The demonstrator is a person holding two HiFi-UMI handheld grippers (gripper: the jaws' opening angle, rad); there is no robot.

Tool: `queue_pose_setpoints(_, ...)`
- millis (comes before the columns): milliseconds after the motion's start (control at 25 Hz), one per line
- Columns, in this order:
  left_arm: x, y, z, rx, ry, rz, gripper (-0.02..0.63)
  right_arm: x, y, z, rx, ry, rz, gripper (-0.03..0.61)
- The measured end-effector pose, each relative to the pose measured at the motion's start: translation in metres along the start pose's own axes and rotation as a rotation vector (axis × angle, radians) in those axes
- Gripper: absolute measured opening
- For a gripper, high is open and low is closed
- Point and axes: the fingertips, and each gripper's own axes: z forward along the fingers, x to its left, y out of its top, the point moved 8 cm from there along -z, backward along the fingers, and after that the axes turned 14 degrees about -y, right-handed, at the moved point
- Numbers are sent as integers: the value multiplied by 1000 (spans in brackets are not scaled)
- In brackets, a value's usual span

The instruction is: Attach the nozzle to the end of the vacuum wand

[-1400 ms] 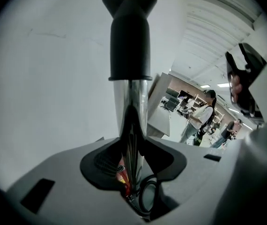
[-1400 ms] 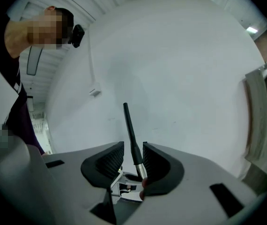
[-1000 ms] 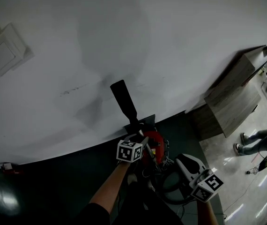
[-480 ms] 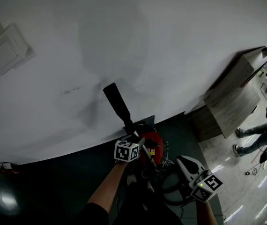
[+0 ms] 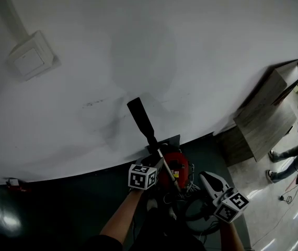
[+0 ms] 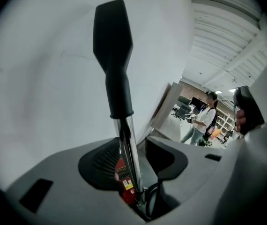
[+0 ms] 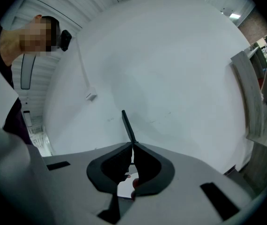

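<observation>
Nozzle, edge-on only in right gripper view

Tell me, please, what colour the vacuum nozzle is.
The nozzle is black, clearest in the left gripper view.

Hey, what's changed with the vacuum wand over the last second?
The nozzle drifted slightly left against the wall. The left tool's jaws have just been opening, with the wand between them, no longer pinched. The nozzle stays fitted on the wand's end.
</observation>
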Motion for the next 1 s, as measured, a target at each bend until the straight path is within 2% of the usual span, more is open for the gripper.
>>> queue_pose_setpoints(160, -27, 25, -31, -65, 58, 121, 146, 7, 6, 7, -35, 27, 5, 26)
queue_pose_setpoints(320, -60, 50, -60, -182, 39, 157, 88, 18, 13, 10, -66, 32, -14, 25)
queue_pose_setpoints(440, -90, 68, -82, -252, 20, 218, 55, 26, 20, 12, -91, 46, -13, 23)
queue_pose_setpoints(680, -149, 93, -124, -379, -10, 317, 5, 52, 41, 8, -178, 117, 24, 20)
queue_pose_setpoints(840, -177, 98, -145, -421, -3, 356, 5, 68, 46, 2, -207, 140, 42, 18)
queue_pose_setpoints(1000, -188, 98, -158, -448, 4, 358, 5, 76, 44, -1, -193, 131, -7, 17)
